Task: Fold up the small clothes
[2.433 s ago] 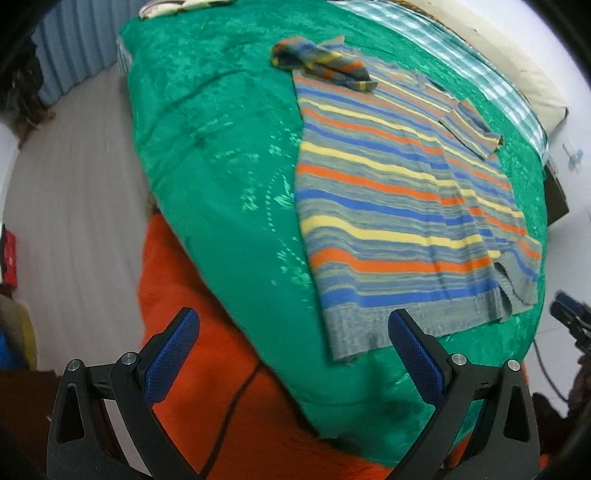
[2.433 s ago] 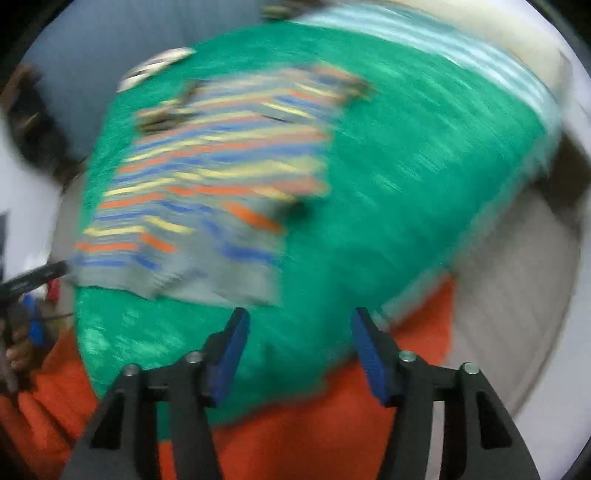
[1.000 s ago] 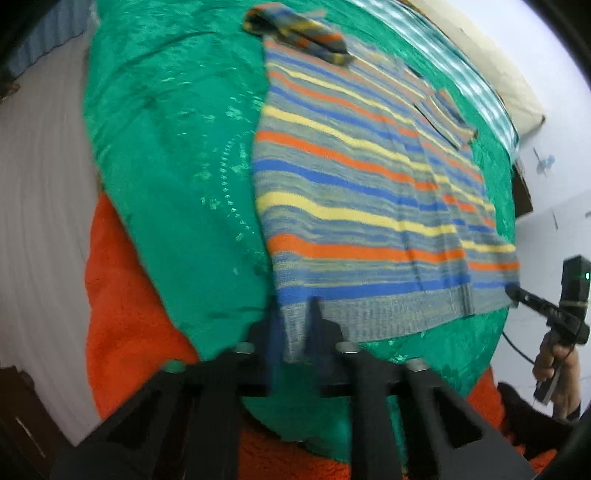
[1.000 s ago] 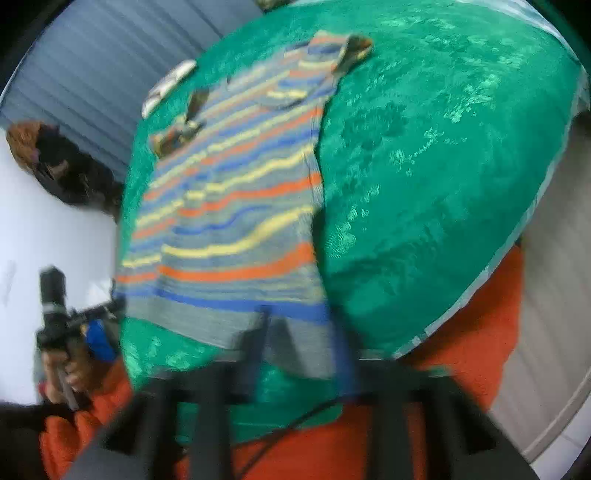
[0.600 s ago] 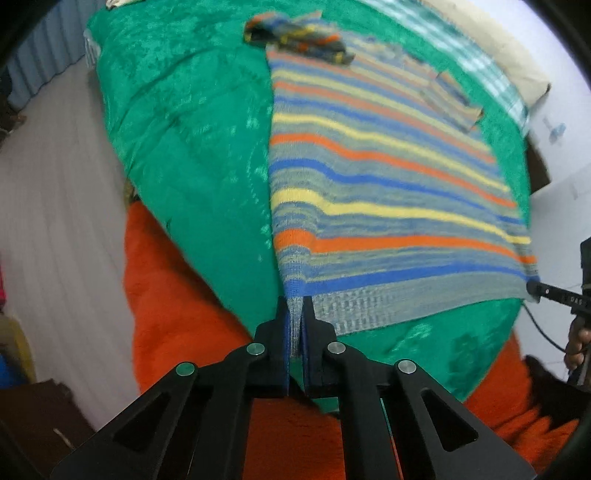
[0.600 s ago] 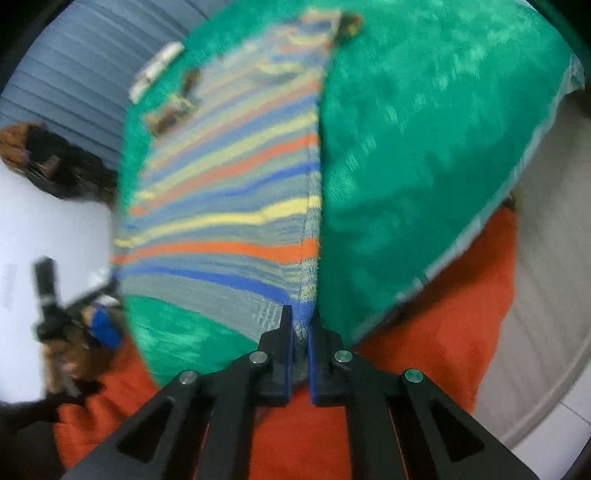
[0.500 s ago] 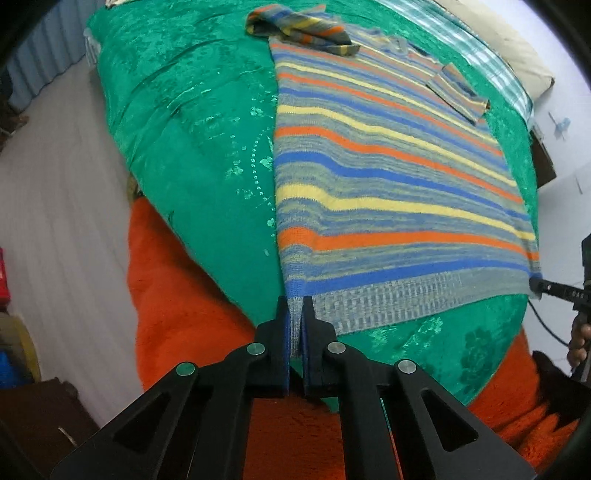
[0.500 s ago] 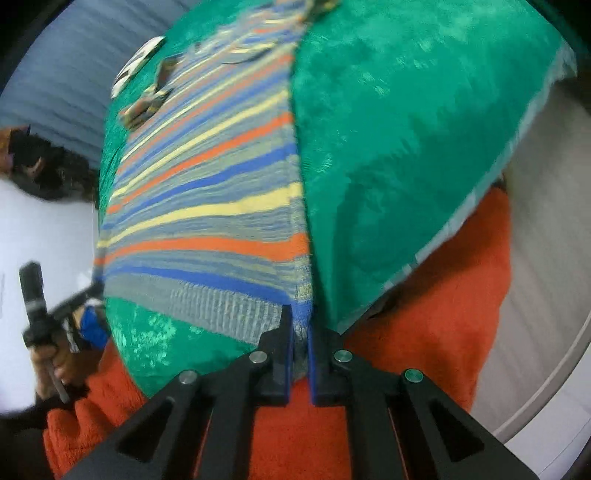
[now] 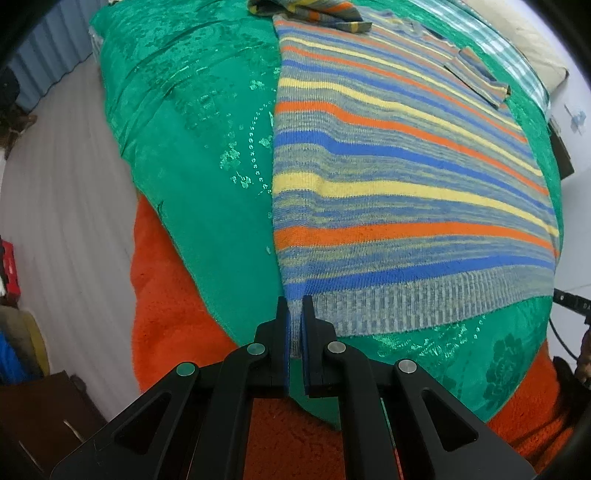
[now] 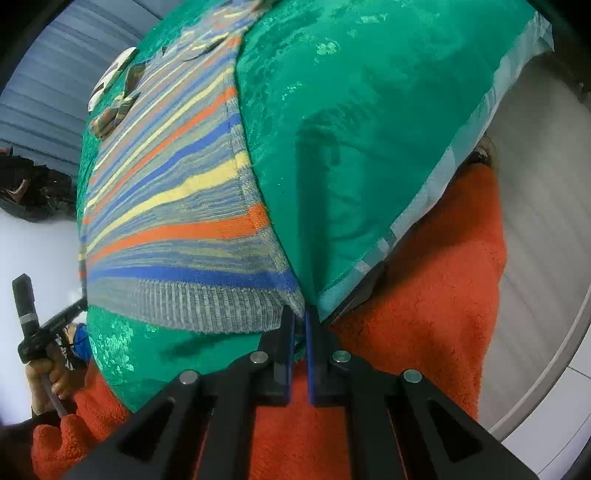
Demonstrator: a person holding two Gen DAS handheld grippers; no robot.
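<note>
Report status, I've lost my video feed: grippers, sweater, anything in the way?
Left gripper shut on sweater hem corner. Right gripper shut on the opposite hem corner. Sweater flat on green bedspread, sleeves folded in. Nothing on the sweater.

Plenty of open green bedspread (image 9: 192, 122) to the left of the striped sweater (image 9: 399, 177), nothing sitting on it. Same on the other side, bare cover (image 10: 369, 129) right out to the bed edge. The only bumps are the folded sleeve (image 9: 310, 11) up top and another sleeve (image 9: 476, 79) lying near the far right.
</note>
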